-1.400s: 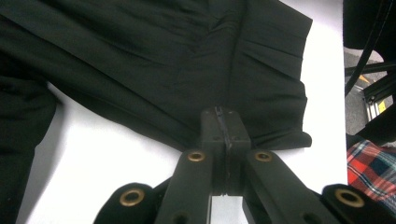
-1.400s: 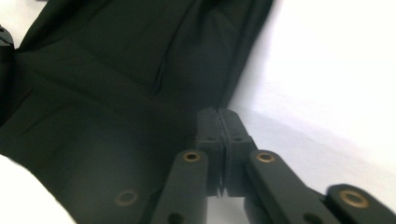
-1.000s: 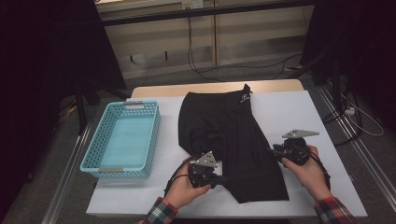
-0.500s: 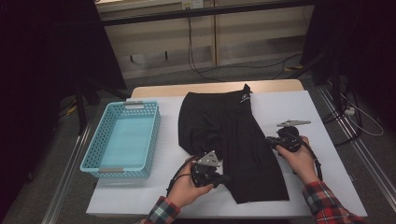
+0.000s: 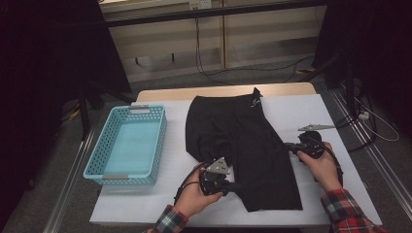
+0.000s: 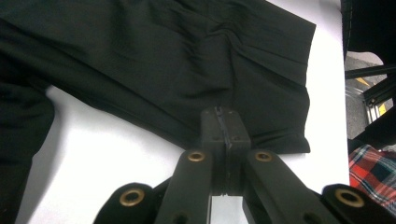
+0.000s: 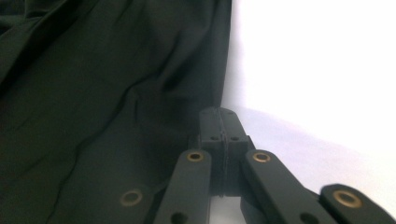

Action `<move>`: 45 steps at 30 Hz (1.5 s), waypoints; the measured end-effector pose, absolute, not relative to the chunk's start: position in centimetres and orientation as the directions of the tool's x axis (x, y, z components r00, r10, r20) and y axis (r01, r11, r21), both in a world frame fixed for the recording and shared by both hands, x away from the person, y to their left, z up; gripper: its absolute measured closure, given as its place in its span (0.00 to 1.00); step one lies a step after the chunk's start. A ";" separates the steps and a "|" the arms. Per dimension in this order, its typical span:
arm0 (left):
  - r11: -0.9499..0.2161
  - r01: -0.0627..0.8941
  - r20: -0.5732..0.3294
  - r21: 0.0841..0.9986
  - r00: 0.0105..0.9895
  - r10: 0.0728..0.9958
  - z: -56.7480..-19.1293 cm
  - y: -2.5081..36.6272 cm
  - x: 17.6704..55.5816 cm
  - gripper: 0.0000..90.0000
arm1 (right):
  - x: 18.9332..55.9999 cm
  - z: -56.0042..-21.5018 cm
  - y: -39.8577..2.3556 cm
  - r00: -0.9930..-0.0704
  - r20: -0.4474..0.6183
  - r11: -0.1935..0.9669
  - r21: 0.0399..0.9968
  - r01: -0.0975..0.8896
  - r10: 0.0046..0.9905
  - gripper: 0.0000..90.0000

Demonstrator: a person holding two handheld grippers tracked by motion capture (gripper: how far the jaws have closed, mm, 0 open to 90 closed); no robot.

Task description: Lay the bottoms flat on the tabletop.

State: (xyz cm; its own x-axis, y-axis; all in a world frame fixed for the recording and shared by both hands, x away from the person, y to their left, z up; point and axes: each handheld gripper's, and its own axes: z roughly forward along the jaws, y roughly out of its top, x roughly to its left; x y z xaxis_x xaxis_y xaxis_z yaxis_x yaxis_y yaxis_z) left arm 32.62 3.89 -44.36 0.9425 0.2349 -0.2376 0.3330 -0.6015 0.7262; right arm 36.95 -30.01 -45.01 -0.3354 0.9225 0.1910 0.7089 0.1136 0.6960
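Moved in toward the black shorts (image 5: 243, 145): right gripper (image 5: 290, 146), jaws just squeezed shut on the 3 o'clock edge. Left gripper (image 5: 234, 186) clamped on the 7 o'clock hem. Long way running 12 to 6 on the white table (image 5: 316, 116).

Dim room, grey floor (image 5: 58, 194), cables (image 5: 214, 73) behind table (image 5: 160, 213).

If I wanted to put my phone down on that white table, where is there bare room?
Best is the bare white strip between the blue basket and the black shorts, or the far right corner beyond the right gripper. The basket's inside is bare too. The near edge is crowded: the left gripper and both hands work at the shorts there.
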 end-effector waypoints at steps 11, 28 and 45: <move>-0.606 0.317 -0.236 0.730 0.948 0.212 -44.5 2.7 32.2 1.00 | 35.5 -44.9 -32.1 -0.291 0.209 0.074 0.681 0.728 0.934 1.00; -0.570 0.345 -0.247 0.746 0.938 0.244 -43.6 3.8 33.2 0.78 | 39.9 -44.4 -31.0 -0.288 0.153 0.081 0.746 0.661 0.945 0.81; -0.462 0.385 -0.073 0.799 0.825 0.561 -41.9 10.9 38.4 0.37 | 43.5 -45.3 -29.7 -0.302 0.115 0.137 0.702 0.698 0.946 1.00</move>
